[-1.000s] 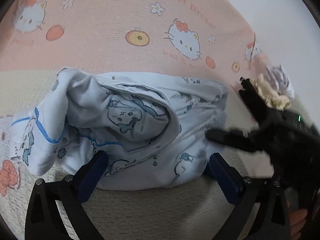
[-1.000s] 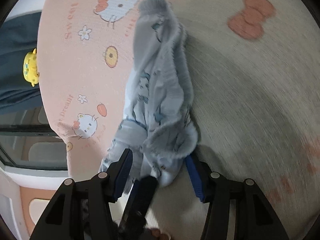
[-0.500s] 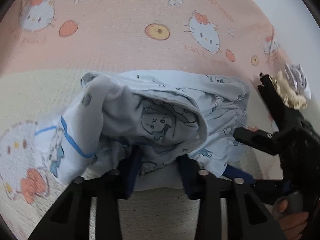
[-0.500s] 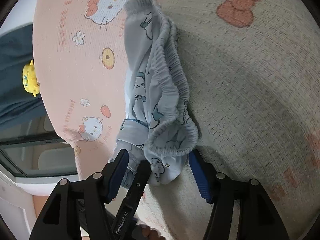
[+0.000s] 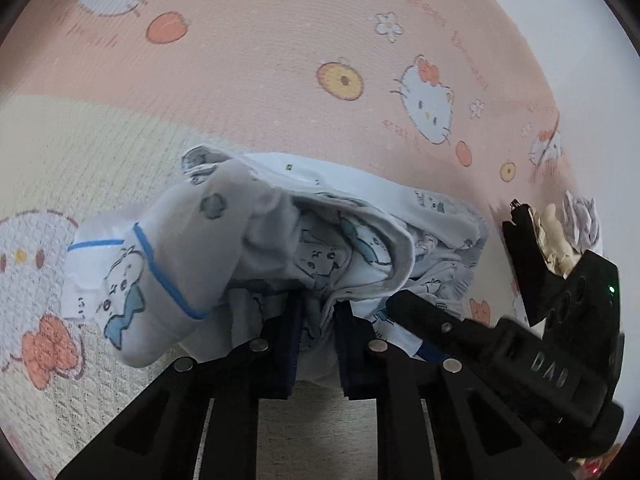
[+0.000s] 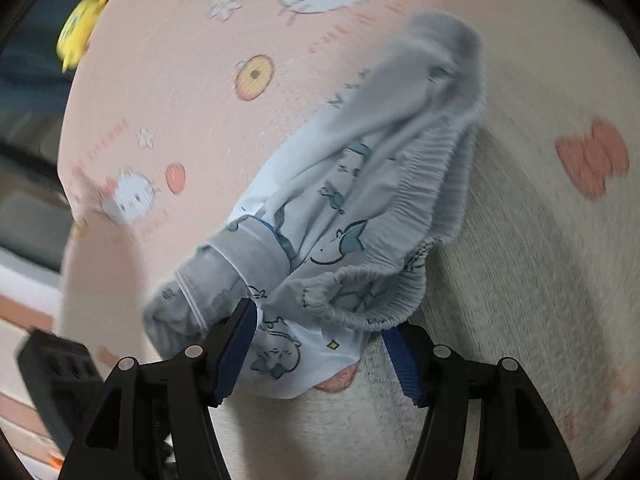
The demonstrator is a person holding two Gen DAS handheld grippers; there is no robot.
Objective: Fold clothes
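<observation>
Your whole scene sits on the pink and cream cartoon-cat mat (image 5: 280, 60), and on it the pale blue printed garment (image 5: 248, 248) is still a rumpled bunch lying across the line where the pink meets the cream, not yet a flat fold. The big change is on your left: a second ago your left gripper (image 5: 318, 320) stood spread wide at the near hem, and now its jaws have come nearly together with a bunch of the fabric pinched between them, so that side is held. Your right gripper (image 6: 320, 344) has changed less; its jaws remain well apart, now with the near corner below the elastic waistband (image 6: 400, 216) lying between the blue pads, though nothing there looks clamped. The right view is smeared, so that hand is likely moving. For the fold, you seem to have one grip made and the second pending; the cloth looks soft and will sag if lifted by one side only. Small things: a yellow toy (image 6: 80, 36) beyond the mat's edge.
</observation>
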